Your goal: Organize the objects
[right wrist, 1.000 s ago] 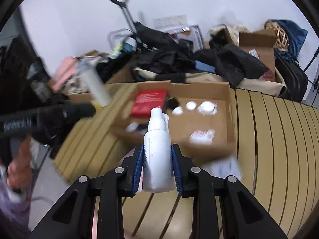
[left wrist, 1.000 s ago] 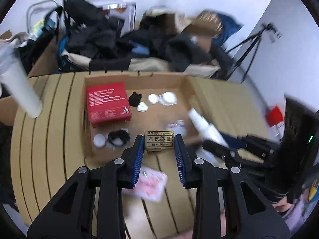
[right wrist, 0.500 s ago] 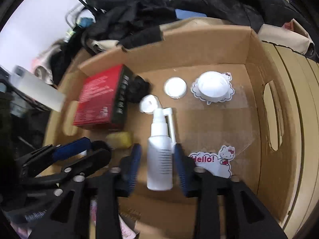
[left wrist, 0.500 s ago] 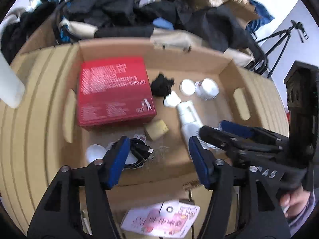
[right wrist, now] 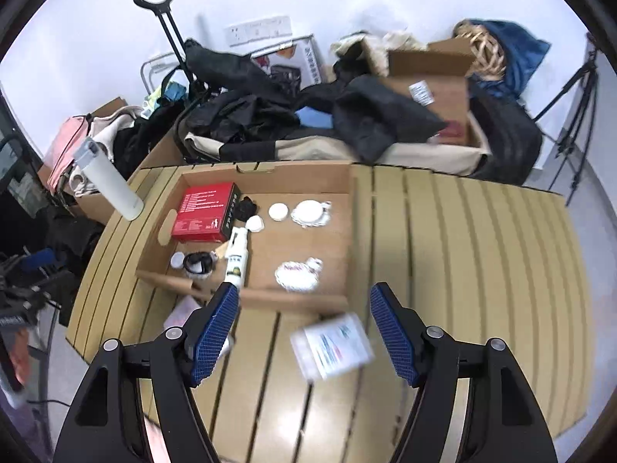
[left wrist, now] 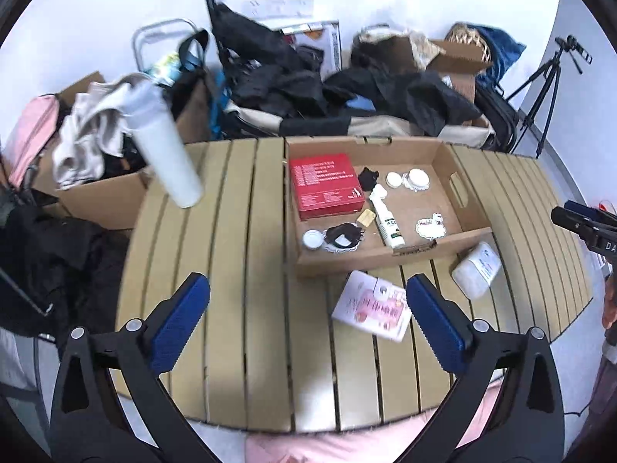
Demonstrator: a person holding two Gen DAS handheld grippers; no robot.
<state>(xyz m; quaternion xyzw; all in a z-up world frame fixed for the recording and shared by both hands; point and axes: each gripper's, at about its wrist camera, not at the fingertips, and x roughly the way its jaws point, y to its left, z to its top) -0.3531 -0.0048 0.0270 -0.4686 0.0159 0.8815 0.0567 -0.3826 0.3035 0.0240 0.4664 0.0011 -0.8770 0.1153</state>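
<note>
Both grippers, left [left wrist: 308,324] and right [right wrist: 304,332], hang empty with jaws opening above the slatted table [left wrist: 231,270], the spray bottle [left wrist: 386,223] lying in the cardboard box [left wrist: 385,260] at twelve o'clock, apparently sorted.

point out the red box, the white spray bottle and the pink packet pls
red box [left wrist: 326,181], left wrist view, middle of its printed top face
white spray bottle [left wrist: 389,223], left wrist view, on its labelled body, lying in the cardboard tray
pink packet [left wrist: 372,310], left wrist view, centre of its pink front
</note>
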